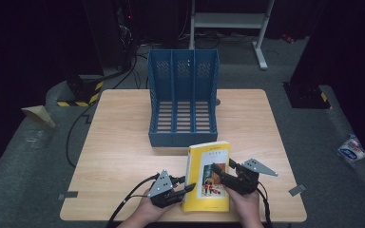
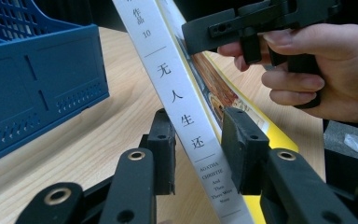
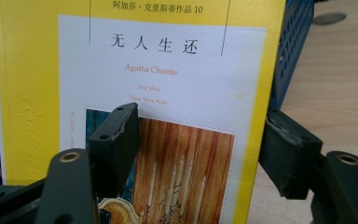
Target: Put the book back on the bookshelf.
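Observation:
A yellow paperback book (image 1: 209,175) with a white spine stands tilted on the wooden table (image 1: 123,152) near its front edge. My left gripper (image 1: 189,188) comes in from the left, shut on the lower spine. In the left gripper view its two black jaws flank the spine (image 2: 182,98). My right gripper (image 1: 223,167) hovers at the front cover, open. In the right gripper view one jaw lies in front of the cover picture (image 3: 177,70) and the other sits past the book's right edge.
A blue slotted file rack (image 1: 183,137) with three compartments stands open just behind the book, mid-table. A person's hand (image 2: 335,70) holds the right gripper above the cover. Cables trail off the table's front. A white frame stands on the floor beyond.

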`<state>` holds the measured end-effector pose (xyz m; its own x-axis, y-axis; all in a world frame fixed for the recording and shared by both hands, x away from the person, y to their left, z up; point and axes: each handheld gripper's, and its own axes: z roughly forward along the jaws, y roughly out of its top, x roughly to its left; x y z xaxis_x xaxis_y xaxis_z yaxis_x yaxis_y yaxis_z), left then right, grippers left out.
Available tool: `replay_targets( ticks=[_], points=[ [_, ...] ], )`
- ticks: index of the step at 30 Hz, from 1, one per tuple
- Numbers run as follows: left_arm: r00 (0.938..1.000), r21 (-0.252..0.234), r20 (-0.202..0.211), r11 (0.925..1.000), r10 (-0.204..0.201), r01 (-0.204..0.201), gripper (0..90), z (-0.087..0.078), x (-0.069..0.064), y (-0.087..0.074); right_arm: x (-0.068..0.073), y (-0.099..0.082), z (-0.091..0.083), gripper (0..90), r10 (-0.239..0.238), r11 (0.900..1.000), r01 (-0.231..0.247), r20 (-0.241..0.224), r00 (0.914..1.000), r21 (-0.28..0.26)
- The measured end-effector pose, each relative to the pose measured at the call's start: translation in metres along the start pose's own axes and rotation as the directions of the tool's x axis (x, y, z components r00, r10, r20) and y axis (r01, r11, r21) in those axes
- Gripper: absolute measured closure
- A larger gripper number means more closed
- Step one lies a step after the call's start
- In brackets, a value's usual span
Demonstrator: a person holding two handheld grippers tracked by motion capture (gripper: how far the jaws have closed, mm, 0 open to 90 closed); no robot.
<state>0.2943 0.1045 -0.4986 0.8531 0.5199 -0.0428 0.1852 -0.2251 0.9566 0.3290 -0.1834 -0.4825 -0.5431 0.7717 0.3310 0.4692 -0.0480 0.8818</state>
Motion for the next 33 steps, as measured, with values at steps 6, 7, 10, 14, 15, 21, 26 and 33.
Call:
replay_targets(
  ticks=[6,7,10,14,15,21,26,33],
  points=[
    [0.9996,-0.008,-0.012,0.9996,0.027,-0.027,66.9,-0.001,-0.002,0.003,0.006,0.004,-0.007,38.3,-0.036,0.9984,0.037,0.017,0.9992,-0.044],
    [0.9994,-0.007,-0.013,0.9994,0.032,-0.032,67.3,-0.002,-0.002,0.004,0.008,0.005,-0.008,39.3,-0.045,0.9975,0.046,0.022,0.9987,-0.054],
    [0.9985,-0.008,-0.02,0.9986,0.051,-0.052,67.8,-0.001,-0.005,0.007,0.011,0.008,-0.013,40.8,-0.06,0.9944,0.063,0.031,0.9977,-0.085],
    [0.9975,0.0,-0.032,0.998,0.063,-0.063,68.6,-0.001,-0.006,0.008,0.017,0.011,-0.019,42.2,-0.089,0.9872,0.093,0.035,0.9954,-0.129],
    [0.9974,0.001,-0.035,0.998,0.064,-0.064,68.6,-0.001,-0.005,0.009,0.017,0.011,-0.019,42.2,-0.089,0.9872,0.093,0.035,0.9954,-0.129],
    [0.9967,0.007,-0.062,0.9987,0.051,-0.051,68.8,-0.002,-0.001,0.011,0.025,0.015,-0.024,44.4,-0.125,0.9758,0.127,0.023,0.9918,-0.178],
    [0.9948,0.005,-0.086,0.9986,0.054,-0.053,69.6,-0.004,0.003,0.013,0.032,0.017,-0.025,44.8,-0.144,0.9707,0.145,0.02,0.9894,-0.192],
    [0.9912,-0.008,-0.097,0.9958,0.09,-0.091,71.0,-0.005,0.002,0.013,0.034,0.017,-0.025,45.0,-0.141,0.9695,0.142,0.02,0.9898,-0.2]
  ],
)
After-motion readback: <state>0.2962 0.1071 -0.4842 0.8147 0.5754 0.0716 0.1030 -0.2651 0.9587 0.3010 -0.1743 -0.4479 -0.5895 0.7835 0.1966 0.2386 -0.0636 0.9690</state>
